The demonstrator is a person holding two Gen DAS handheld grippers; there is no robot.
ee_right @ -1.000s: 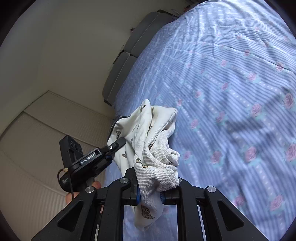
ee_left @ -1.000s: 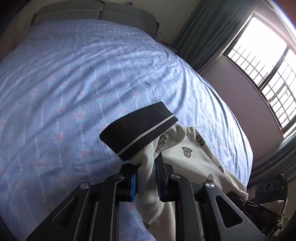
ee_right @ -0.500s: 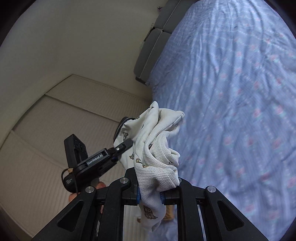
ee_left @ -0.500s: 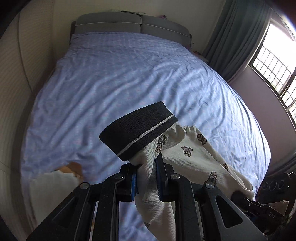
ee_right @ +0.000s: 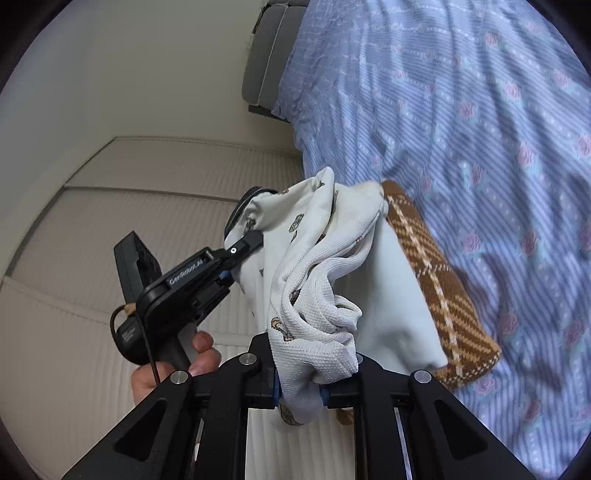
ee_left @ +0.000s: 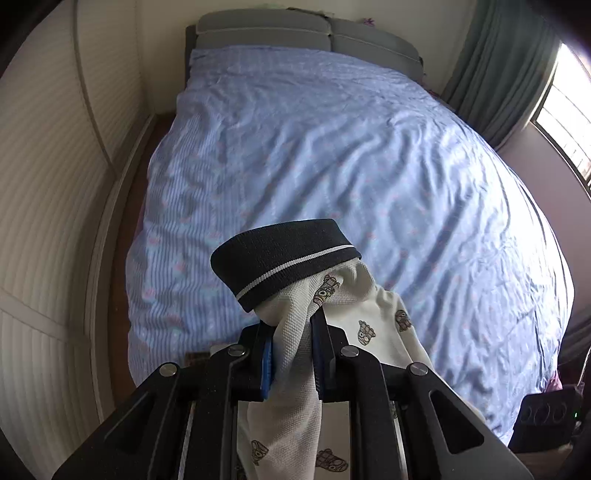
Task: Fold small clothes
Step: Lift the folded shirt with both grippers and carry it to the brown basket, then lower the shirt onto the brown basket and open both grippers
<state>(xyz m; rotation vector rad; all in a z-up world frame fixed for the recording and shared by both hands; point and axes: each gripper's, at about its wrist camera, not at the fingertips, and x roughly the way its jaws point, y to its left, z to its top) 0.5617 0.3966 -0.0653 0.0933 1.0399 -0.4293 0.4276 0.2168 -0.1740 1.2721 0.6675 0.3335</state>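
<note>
Both grippers hold one small cream garment (ee_left: 295, 369) printed with little brown figures, with a dark navy ribbed waistband (ee_left: 284, 258) bearing a thin white stripe. My left gripper (ee_left: 293, 354) is shut on the cloth just below the waistband. My right gripper (ee_right: 299, 387) is shut on a bunched part of the same garment (ee_right: 314, 266). The left gripper (ee_right: 236, 254) shows in the right wrist view, held in a hand, pinching the cloth. The garment hangs in the air off the foot of the bed.
The bed with a lilac striped, rose-patterned cover (ee_left: 332, 155) lies ahead, grey headboard (ee_left: 303, 29) at the far end. A folded pale item with brown plaid cloth (ee_right: 436, 280) lies at the bed's edge. White slatted wardrobe doors (ee_left: 48, 184) stand left; curtains and window right.
Both grippers have pulled back and up from the bed with the garment held. The whole bed now shows in the left view; the plaid item has come into the right view.
</note>
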